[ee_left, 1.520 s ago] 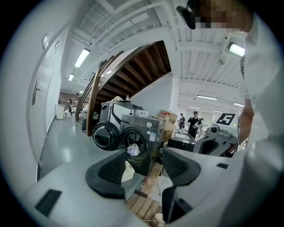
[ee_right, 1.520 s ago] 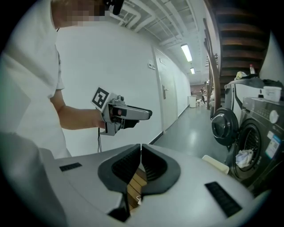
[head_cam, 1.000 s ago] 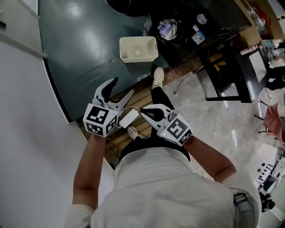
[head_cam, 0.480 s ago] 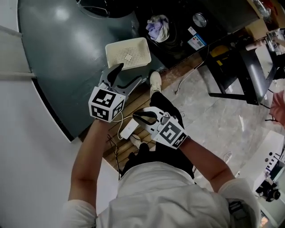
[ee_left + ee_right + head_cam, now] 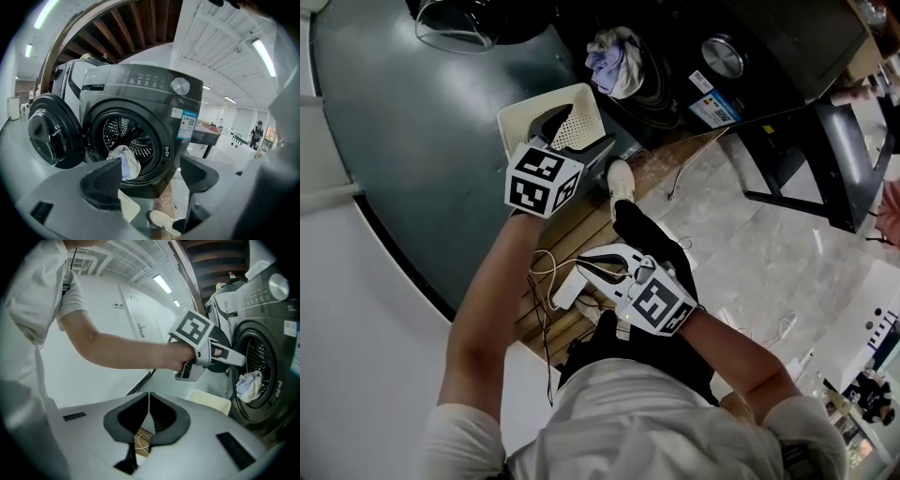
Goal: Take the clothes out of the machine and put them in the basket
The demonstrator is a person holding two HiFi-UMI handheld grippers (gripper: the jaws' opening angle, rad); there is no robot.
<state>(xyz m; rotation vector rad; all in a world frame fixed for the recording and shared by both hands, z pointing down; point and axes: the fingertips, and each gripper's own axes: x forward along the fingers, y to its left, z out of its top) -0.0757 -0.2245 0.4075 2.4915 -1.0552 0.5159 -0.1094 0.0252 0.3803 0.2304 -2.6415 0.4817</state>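
**Left gripper opening toward the drum, clothes at the machine's mouth**

In the head view I have the left gripper [image 5: 577,133] held out over the basket [image 5: 523,111] and pointing at the machine [image 5: 759,37]. In the left gripper view its jaws are apart and opening, and nothing is between them. Through the gap I see only the machine front, with the drum well beyond the tips.

The clothes [image 5: 125,161] are a pale, bluish-white bundle. They hang over the lower lip of the round opening, half out of the drum. The door [image 5: 48,136] is swung wide open to the left of the opening. Above and to the right of the opening are a round knob [image 5: 180,86] and a label [image 5: 187,123].

The basket is cream and perforated. It sits on the grey floor [image 5: 412,150] at the foot of the machine, just below the clothes, and I can see nothing in it. A white shoe [image 5: 621,176] is planted just beside it.

The right gripper [image 5: 583,274] hangs back near my body, low and well away from the machine. In its own view the jaws are pressed together with nothing in them. A looped cable [image 5: 546,277] lies on the wooden boards beneath it. The same view shows the left gripper, the basket and the clothes off to the right.
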